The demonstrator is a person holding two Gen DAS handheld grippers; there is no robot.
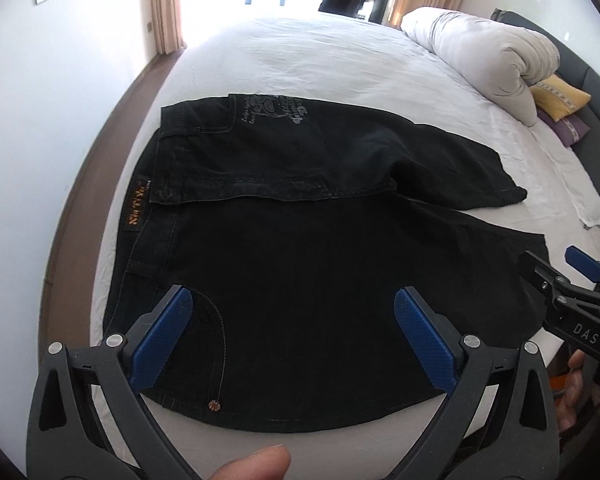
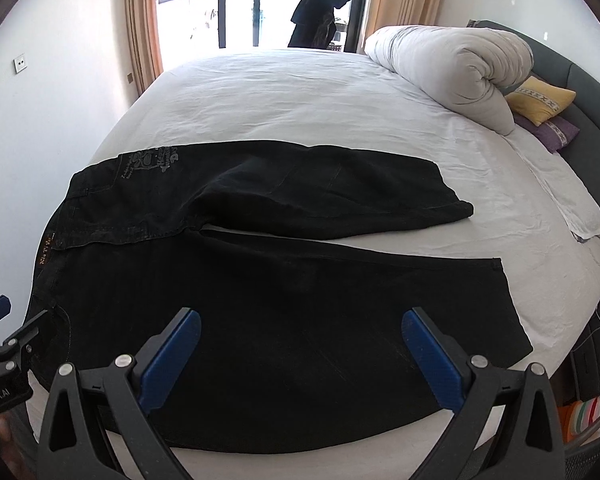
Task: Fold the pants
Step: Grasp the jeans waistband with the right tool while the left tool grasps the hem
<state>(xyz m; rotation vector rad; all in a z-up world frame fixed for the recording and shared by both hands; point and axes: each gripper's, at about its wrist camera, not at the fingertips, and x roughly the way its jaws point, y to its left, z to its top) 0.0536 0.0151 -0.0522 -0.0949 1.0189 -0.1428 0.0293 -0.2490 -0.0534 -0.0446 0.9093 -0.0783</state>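
Pants: black pants (image 1: 320, 248) lie flat on the white bed (image 1: 340, 60), waist toward the left side, legs toward the right.
Far leg: it lies angled away from the near leg, and its hem (image 2: 460, 210) rests on the sheet.
Near leg: its hem (image 2: 504, 292) is close to the right edge of the bed.
Waist label: an orange label (image 1: 133, 208) sits on the waistband.
Print: a pale print (image 1: 272, 110) is on the far hip area.
Left gripper: the left gripper (image 1: 294, 318) hovers above the near hip of the pants; its blue fingers (image 1: 160, 336) stand wide apart and hold nothing.
Right gripper: the right gripper (image 2: 300, 340) hovers above the near leg; its jaws are also wide apart, with nothing between them.
Thumb: a thumb (image 1: 256, 464) shows at the bottom of the left view.
Bedding: a rolled white duvet (image 2: 452, 72) lies at the far right, with a yellow pillow (image 2: 540, 100) just beside it.
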